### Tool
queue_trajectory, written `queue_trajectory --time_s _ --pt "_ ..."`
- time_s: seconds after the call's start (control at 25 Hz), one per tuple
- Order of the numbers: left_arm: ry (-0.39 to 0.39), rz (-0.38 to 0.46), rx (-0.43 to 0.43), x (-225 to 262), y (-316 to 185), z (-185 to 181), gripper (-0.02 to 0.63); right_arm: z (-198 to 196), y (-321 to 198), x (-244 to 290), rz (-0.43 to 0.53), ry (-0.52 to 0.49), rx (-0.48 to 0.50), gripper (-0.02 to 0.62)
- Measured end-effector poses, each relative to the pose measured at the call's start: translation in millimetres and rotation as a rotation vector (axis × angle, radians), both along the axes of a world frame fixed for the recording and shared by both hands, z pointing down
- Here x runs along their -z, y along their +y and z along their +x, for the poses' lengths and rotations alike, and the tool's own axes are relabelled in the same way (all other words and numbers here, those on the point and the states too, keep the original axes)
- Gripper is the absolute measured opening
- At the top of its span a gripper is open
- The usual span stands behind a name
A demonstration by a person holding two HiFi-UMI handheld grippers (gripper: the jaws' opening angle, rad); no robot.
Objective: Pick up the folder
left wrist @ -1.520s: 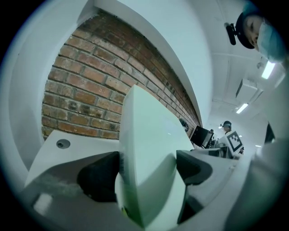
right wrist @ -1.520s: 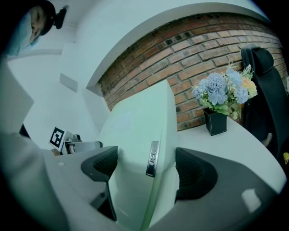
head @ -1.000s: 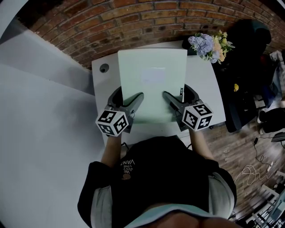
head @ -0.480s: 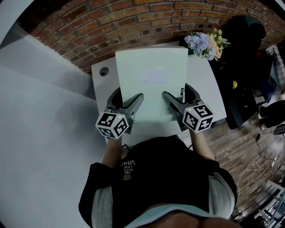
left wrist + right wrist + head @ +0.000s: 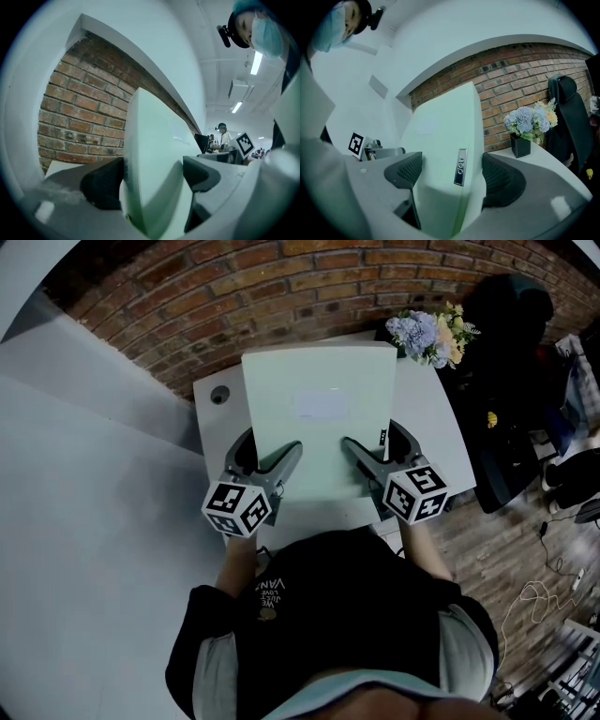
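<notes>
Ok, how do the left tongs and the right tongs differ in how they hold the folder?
The left tongs clamp the folder at the left of its near edge; the right tongs clamp the right of it. A metal label plate sits between the right tongs' jaws; the left tongs close on plain cover. Both are shut on the folder.

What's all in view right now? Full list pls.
folder: 1, pale green, over the desk, near edge clamped in both grippers
desk: 1, white, against the brick wall
flowers: 1 bunch, blue and yellow, in a black vase, desk's far right corner
brick wall: 1, red-brown, behind desk
chair: 1, black, right of desk
left gripper: 1, grey, shut on folder
right gripper: 1, grey, shut on folder
person's torso: 1, black shirt, bottom of head view
</notes>
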State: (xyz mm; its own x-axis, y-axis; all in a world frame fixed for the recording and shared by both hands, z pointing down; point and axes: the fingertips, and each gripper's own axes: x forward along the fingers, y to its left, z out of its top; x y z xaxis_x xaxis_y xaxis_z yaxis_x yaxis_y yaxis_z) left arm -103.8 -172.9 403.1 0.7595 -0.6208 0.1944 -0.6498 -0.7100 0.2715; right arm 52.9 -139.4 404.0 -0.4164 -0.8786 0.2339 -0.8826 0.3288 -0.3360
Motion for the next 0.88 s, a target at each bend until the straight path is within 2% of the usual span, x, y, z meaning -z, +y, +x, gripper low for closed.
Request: queue_trajectory --time_s 0.88 --pt "-0.008 0.008 -0.017 -1.7 12.2 -1.8 0.413 -3.0 14.4 0.3 0.011 0.029 -0.011 0.394"
